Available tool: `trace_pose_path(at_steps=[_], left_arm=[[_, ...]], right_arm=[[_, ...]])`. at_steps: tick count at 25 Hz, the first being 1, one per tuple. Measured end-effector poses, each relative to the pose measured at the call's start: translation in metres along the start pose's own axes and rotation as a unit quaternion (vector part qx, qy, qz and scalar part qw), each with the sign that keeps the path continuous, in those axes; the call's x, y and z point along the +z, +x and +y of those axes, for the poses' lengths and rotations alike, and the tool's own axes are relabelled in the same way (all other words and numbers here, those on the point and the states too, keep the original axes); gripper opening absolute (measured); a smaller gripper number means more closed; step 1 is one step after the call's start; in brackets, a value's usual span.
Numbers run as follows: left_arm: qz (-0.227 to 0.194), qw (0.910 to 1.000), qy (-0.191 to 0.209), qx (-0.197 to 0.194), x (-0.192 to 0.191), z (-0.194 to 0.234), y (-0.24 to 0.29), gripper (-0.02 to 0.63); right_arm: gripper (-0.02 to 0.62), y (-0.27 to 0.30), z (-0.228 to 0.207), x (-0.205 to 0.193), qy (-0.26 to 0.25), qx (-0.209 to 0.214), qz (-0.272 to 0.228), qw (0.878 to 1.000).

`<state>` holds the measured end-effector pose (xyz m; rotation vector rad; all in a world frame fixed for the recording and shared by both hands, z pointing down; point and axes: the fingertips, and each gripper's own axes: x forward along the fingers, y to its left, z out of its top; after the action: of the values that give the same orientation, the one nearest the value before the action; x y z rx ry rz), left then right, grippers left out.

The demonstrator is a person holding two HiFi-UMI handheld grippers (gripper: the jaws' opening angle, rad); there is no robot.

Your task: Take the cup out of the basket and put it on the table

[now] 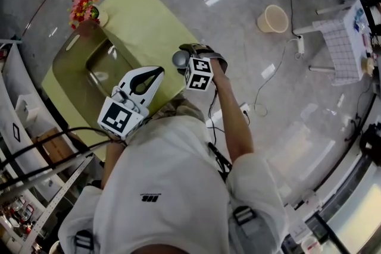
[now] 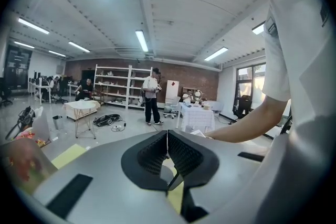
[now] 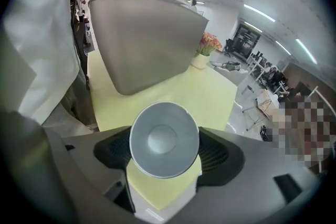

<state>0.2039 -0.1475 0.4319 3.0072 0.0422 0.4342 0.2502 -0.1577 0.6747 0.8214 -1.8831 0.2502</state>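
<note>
Yellow table [image 1: 143, 15], perhaps-concrete floor [image 1: 238, 38]

left gripper [image 2: 167, 140] points about level, jaws together; right gripper [image 3: 165, 152] tilts down, jaws clamping the cup [image 3: 160, 131].

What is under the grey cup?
Yellow tablecloth shows below and around the cup, which sits between the fingers of the right gripper. The patch straight beneath is covered by the cup, so I can't tell whether it touches.
</note>
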Motion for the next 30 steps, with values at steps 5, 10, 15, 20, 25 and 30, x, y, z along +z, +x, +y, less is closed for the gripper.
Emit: trace_pose_path(at_steps=[5,10,15,20,25,30], left_arm=[[0.005,0.9999,0.004,-0.008,0.001,0.003,0.011,0.012],[0.011,0.9998,0.0,-0.014,0.0,0.005,0.016,0.012],[0.011,0.9998,0.0,-0.019,0.0,0.005,0.016,0.012],[0.01,0.9997,-0.002,-0.02,-0.003,0.006,0.013,0.012],[0.011,0.9997,0.0,-0.023,-0.001,0.006,0.013,0.013],[0.011,0.9996,0.002,-0.025,-0.002,0.005,0.012,0.012]], right_arm=[[0.359,0.011,0.0,-0.008,0.007,0.006,0.002,1.0],[0.36,0.019,-0.002,-0.012,0.006,0.006,0.006,1.0],[0.36,0.025,0.002,-0.014,0.001,0.009,0.012,1.0],[0.36,0.029,0.003,-0.012,0.008,0.009,0.005,1.0],[0.364,0.028,0.003,-0.011,0.014,0.004,-0.001,1.0],[0.389,0.03,0.005,-0.011,0.02,0.004,-0.006,1.0]])
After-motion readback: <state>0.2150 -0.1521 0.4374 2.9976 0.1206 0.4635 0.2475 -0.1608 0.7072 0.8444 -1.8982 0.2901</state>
